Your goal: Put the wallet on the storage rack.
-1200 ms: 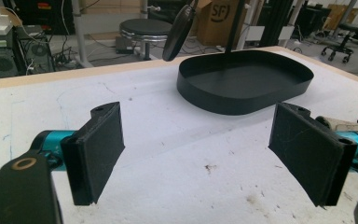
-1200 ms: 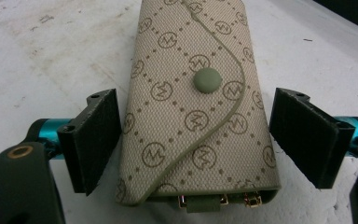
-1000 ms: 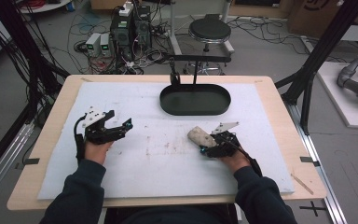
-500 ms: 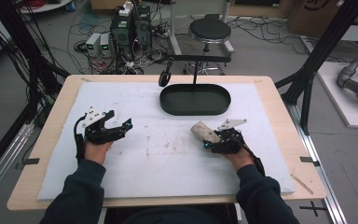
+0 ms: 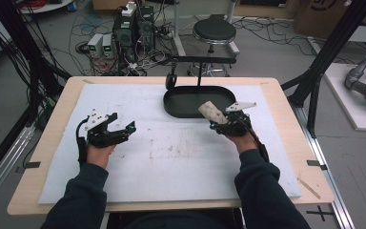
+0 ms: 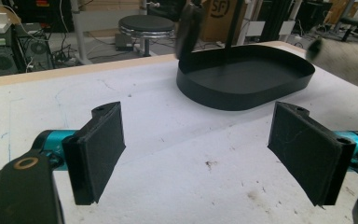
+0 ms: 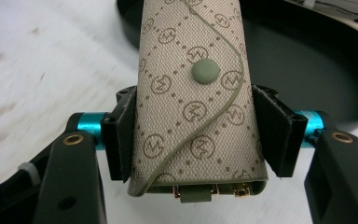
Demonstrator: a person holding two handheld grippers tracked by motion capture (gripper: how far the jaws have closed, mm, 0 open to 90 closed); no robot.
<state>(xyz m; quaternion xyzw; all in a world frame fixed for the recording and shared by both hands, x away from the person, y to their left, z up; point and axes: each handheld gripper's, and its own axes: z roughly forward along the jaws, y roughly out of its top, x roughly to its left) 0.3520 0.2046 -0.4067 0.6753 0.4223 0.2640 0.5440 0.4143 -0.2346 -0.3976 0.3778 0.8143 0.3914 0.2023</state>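
The right gripper [image 7: 200, 135] pinches a beige pouch [image 7: 193, 93] between its jaws; the left gripper [image 6: 200, 154] gapes wide.

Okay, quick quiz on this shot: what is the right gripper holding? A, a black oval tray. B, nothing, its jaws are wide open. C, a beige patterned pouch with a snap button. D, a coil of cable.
C: in the right gripper view the right gripper has both jaws pressed against the sides of a beige patterned pouch with a round snap, while the black oval tray sits on the table beyond it.
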